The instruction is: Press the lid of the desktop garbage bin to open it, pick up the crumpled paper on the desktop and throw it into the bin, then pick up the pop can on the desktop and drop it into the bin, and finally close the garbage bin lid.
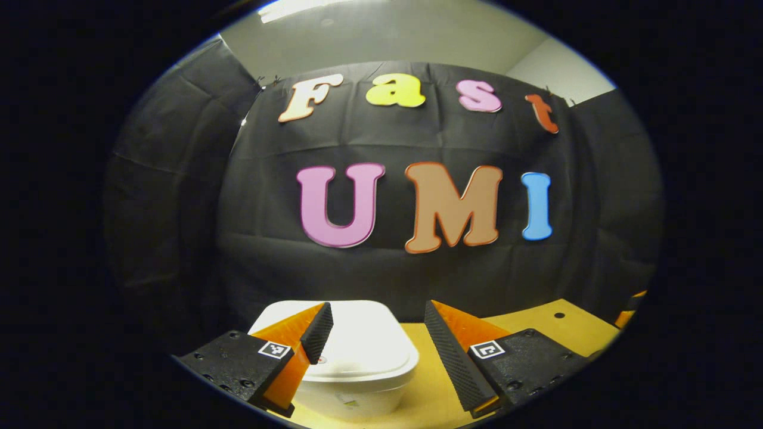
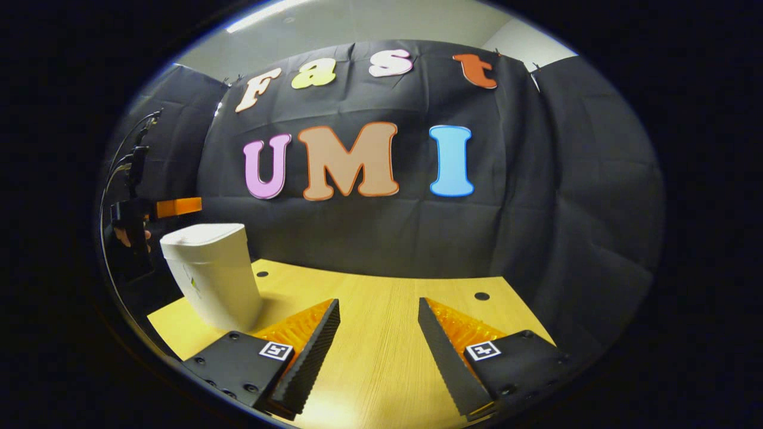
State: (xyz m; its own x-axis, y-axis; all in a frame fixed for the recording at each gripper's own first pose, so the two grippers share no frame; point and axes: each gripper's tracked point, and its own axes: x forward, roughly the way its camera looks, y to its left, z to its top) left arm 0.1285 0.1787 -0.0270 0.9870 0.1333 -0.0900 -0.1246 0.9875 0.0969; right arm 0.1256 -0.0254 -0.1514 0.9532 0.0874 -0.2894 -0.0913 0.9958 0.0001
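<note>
One white plastic desktop bin with a rounded rectangular lid [image 1: 351, 351] stands upright on the light wooden tabletop [image 1: 536, 325], lid shut and flat on top. In the left gripper view its long side runs left to right across the frame, and its body tapers a bit toward the base.

The left gripper [image 1: 377, 341] hangs just above the bin, jaws spread wide with nothing between them. Its left finger sits over the near-left part of the lid, and the right finger is off to the right of the bin, above bare table. Can't tell if the left fingertip actually touches the lid or just hovers over it.

The right gripper [image 2: 378, 333] is also wide open and holding nothing, low over the tabletop. From the right gripper view the bin is off to its left, well apart, with the left gripper up above the lid.
</note>
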